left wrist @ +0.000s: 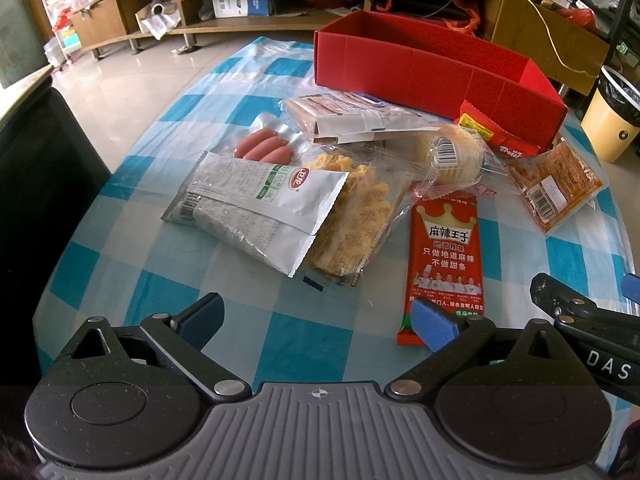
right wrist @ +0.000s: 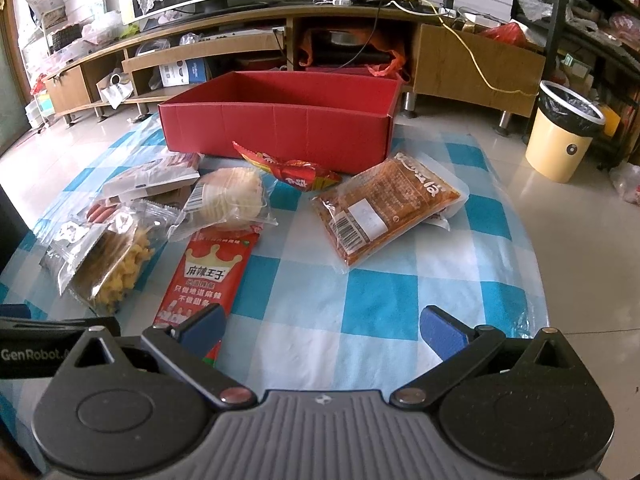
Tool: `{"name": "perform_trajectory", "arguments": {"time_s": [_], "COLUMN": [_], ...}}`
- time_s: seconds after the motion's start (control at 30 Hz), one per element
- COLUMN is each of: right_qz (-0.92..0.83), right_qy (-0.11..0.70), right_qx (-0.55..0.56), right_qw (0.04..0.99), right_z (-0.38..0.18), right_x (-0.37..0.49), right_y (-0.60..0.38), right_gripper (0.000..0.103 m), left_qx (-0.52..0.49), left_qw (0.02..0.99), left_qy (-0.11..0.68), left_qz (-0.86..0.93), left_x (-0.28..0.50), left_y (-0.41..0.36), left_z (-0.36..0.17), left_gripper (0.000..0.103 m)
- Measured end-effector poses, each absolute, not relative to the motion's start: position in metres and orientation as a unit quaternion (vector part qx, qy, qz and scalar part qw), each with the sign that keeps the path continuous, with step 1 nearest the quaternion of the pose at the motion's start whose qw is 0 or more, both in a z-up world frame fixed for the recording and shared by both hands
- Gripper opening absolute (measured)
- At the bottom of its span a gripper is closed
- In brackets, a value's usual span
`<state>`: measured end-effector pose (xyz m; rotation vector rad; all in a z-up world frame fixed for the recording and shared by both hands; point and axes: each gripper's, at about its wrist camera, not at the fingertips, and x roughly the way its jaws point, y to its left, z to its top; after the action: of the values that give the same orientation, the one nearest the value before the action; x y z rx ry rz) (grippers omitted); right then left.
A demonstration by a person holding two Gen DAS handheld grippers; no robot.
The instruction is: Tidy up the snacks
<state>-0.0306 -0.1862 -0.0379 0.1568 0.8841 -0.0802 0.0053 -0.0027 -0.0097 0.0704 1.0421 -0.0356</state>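
Blue-checked tablecloth (right wrist: 360, 280) strewn with snack packets, red box (right wrist: 280, 132) behind, wooden TV unit (right wrist: 224, 52), tiled floor (right wrist: 580, 220), left gripper (left wrist: 316, 320) and right gripper (right wrist: 324, 328) both spread wide, holding nothing

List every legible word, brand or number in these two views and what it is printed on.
"麻辣王子" – red spicy-strip packet
"只做地道麻辣 不做甜条" – same packet
"DAS" – right gripper's body
"GenRobot." – left gripper's body
Barcode digits on the orange snack pack and round cake wrapper, and the silver packet's print: too small to read.
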Motion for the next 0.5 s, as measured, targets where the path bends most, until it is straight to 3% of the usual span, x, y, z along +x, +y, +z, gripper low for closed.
{"name": "perform_trajectory", "arguments": {"time_s": [0.5], "right_qz": [-0.034], "right_qy": [0.43], "right_qx": [0.072], "right_qw": [0.899], "right_z": [-0.039], "right_x": [-0.03], "right_y": [-0.1841], "right_gripper": [0.102], "left_qx": [0.033], "left_qw": [0.866], "left_qy": [0.498], "left_qz": [-0.015], "left_x": [0.0056], "left_y": [-0.0027], "left_z": [-0.0086], "left_gripper": [0.1]}}
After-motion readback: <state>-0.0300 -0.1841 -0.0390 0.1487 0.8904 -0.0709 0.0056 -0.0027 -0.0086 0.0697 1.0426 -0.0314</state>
